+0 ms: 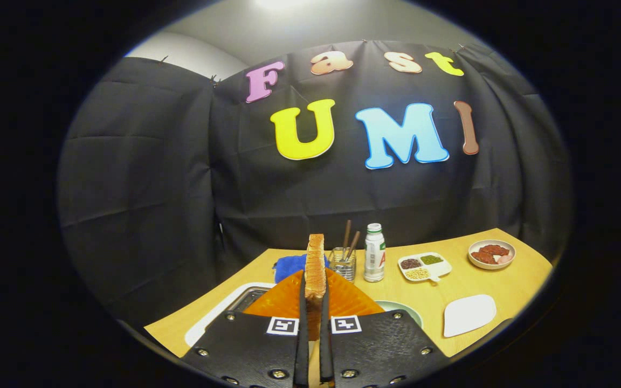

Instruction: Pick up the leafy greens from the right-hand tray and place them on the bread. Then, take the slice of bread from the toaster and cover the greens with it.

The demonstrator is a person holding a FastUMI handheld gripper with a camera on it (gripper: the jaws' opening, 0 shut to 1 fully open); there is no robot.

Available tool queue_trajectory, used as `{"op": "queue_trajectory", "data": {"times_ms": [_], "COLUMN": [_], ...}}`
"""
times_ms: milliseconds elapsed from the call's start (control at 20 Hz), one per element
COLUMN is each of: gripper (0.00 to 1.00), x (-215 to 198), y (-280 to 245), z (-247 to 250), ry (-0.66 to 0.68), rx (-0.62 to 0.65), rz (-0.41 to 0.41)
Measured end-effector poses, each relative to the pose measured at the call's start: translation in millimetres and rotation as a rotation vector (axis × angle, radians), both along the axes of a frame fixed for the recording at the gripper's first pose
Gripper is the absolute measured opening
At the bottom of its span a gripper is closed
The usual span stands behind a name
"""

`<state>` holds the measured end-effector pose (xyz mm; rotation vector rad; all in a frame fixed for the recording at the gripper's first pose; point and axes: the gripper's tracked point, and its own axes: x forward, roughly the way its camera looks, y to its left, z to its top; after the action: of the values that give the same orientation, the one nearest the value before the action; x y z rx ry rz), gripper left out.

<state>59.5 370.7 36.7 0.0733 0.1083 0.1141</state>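
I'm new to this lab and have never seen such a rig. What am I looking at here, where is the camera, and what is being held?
The camera rides on a handheld two-finger gripper and looks forward along its fingers. A person carries it; there is no robot arm. The fingers are shut on a slice of bread, held upright on edge. Beyond them lies a wooden table with a blue cloth, a glass holding sticks, a white bottle, a divided dish of beans, a bowl of reddish food and a white plate.

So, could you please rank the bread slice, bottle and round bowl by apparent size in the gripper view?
1. Bread slice, between the gripper fingers; nearness inflates it.
2. Bottle.
3. Round bowl, close to the bottle; unsure.
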Motion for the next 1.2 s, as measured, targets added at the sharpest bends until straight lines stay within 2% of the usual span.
{"op": "queue_trajectory", "data": {"times_ms": [400, 700, 900, 1200], "gripper": [0.08, 0.08, 0.08, 0.08], "x": [4, 7, 13, 16], "y": [-42, -57, -60, -38], "z": [-14, -40, -62, -84], "ry": [0.008, 0.04, 0.083, 0.082], "rx": [-0.005, -0.021, -0.03, -0.011], "rz": [-0.041, -0.029, -0.014, 0.067]}}
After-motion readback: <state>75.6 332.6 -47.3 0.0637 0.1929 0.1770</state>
